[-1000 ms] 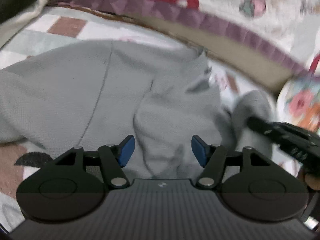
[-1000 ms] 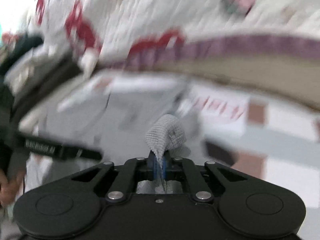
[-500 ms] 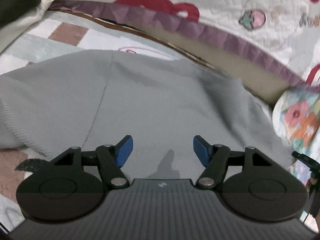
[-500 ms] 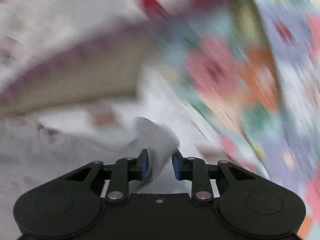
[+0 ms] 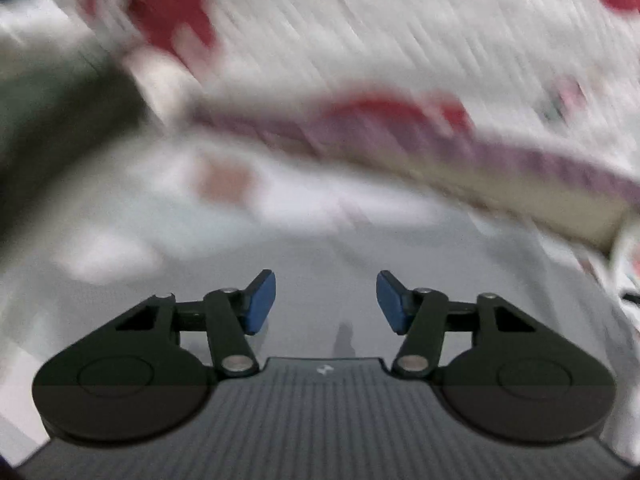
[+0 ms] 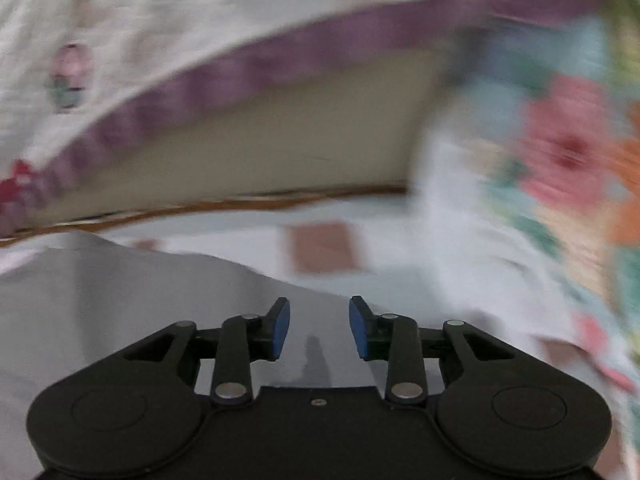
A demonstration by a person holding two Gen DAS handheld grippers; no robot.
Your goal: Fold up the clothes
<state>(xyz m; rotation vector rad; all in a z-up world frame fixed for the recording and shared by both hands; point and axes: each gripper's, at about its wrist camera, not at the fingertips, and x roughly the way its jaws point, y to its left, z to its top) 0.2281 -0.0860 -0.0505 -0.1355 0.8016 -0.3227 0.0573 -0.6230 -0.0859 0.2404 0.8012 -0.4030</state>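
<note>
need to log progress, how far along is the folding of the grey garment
Done: the grey garment lies spread flat on the patchwork sheet; no fold shows. In hand: nothing. The right gripper is opening with no cloth between its pads; the left gripper is closing on nothing above the cloth. Left: apparently all the folds, though blur hides much.

Sheet (image 6: 404,276): white with brown squares, spread flat as the surface.
Quilt (image 6: 168,28): white, red and pink prints, purple border, along the sheet's far edge.
Pillow (image 6: 560,152): floral, at the sheet's right edge.
Sharpness: both views motion-blurred.
</note>
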